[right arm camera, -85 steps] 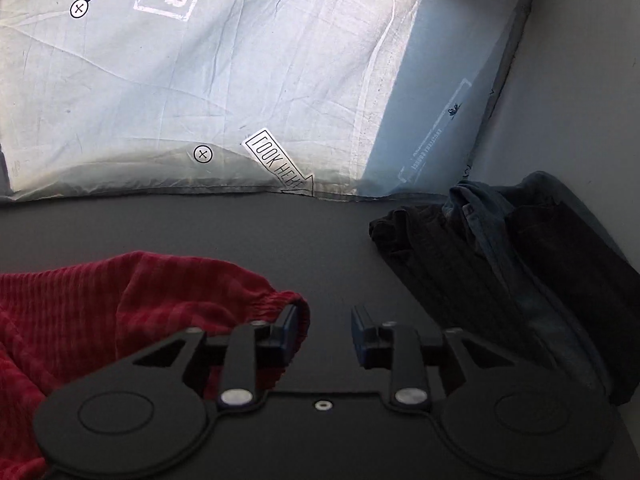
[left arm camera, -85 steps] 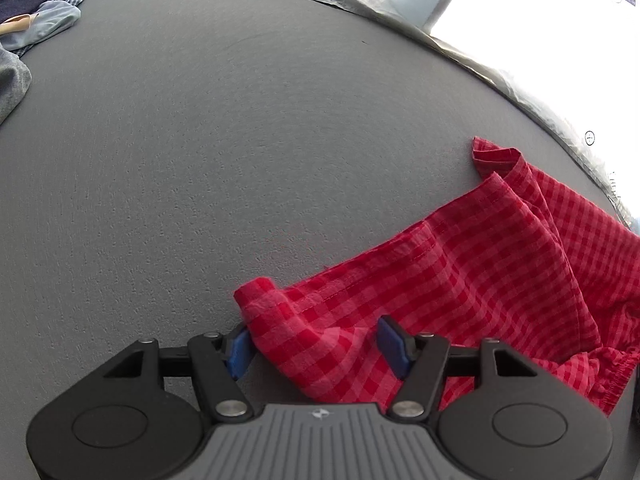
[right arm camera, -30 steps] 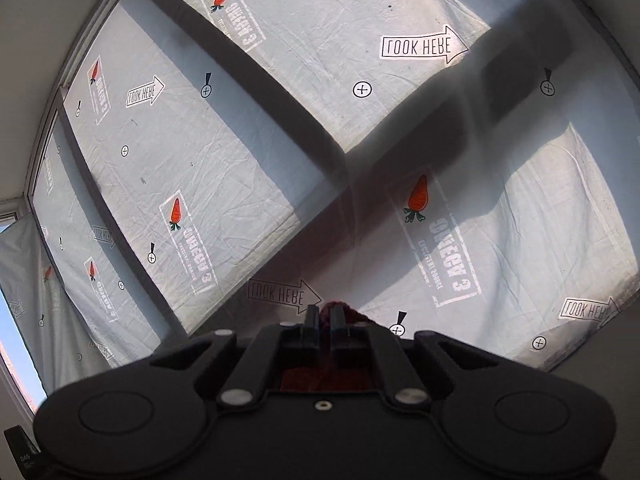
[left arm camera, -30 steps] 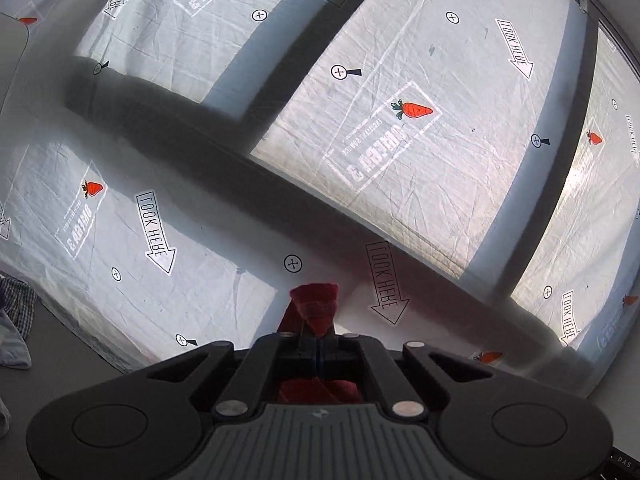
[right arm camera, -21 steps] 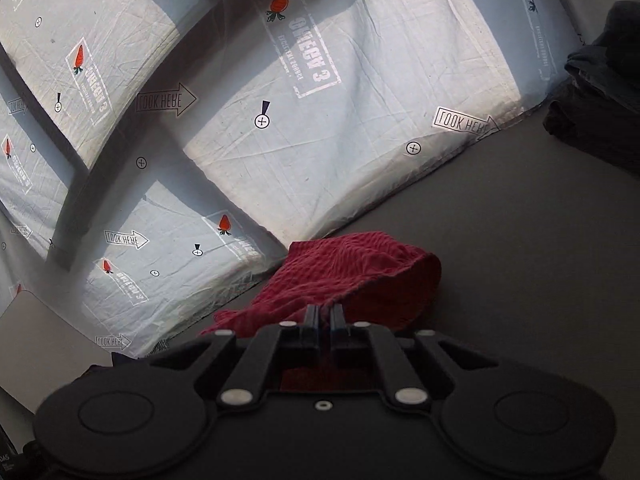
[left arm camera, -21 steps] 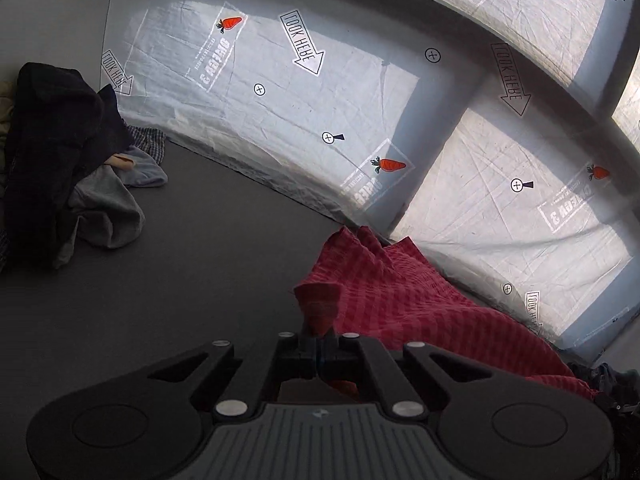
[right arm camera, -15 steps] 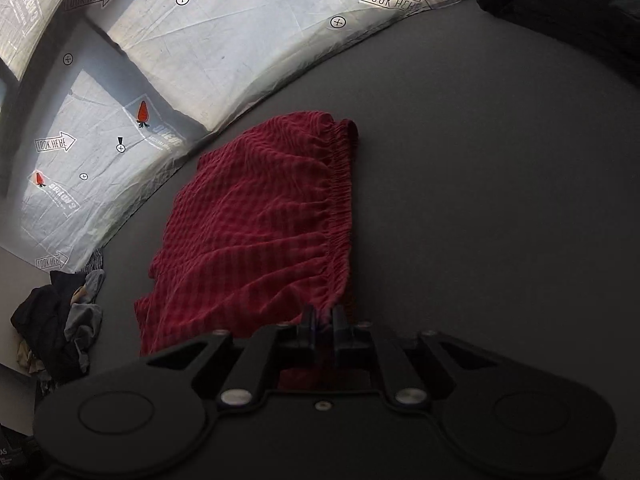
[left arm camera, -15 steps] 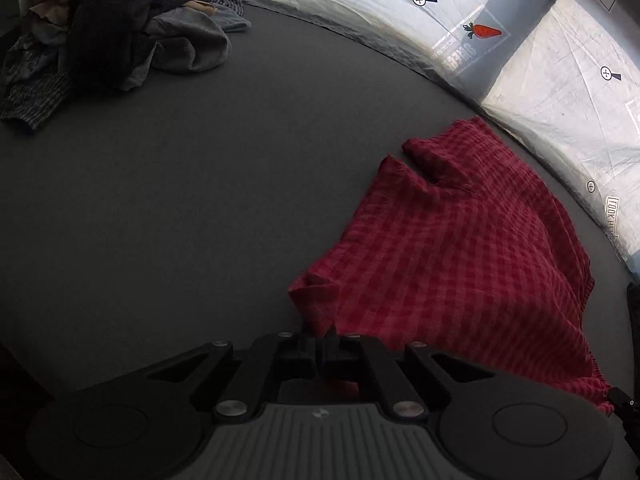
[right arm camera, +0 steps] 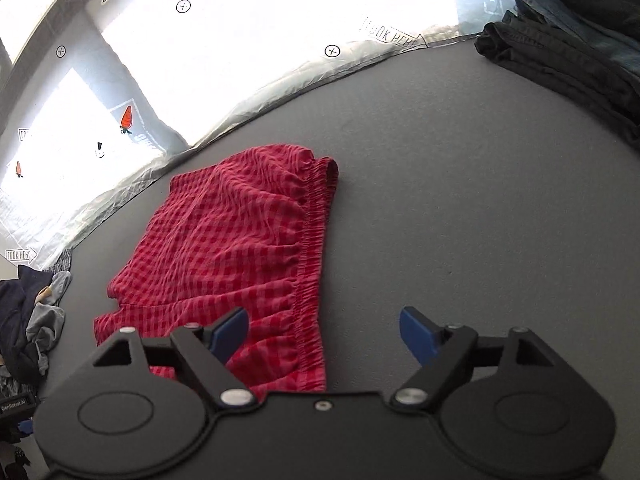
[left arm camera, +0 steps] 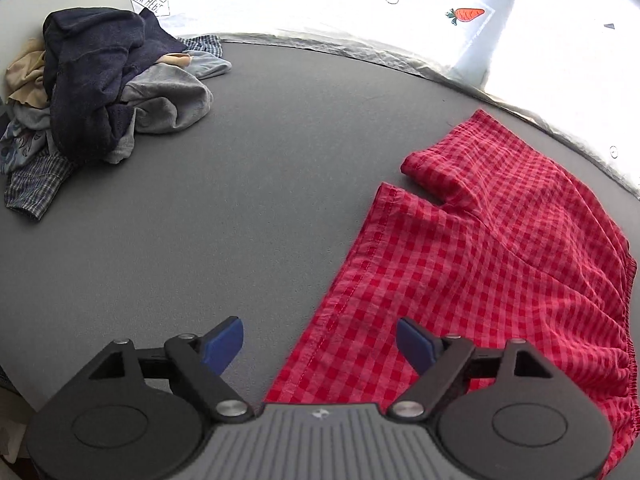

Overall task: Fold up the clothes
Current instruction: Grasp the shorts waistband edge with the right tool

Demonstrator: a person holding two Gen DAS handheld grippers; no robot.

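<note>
red checked shorts flat on grey table; left gripper and right gripper both released; backdrop sheet printed "look here".

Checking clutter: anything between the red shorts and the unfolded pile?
Nothing: bare grey table between the shorts and the pile, per the left wrist view.

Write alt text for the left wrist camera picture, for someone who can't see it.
Red checked shorts lie spread flat on a grey table, just ahead of the open left gripper, which holds nothing. A jumbled pile of unfolded clothes sits at the table's far left, before a bright white printed sheet.
</note>
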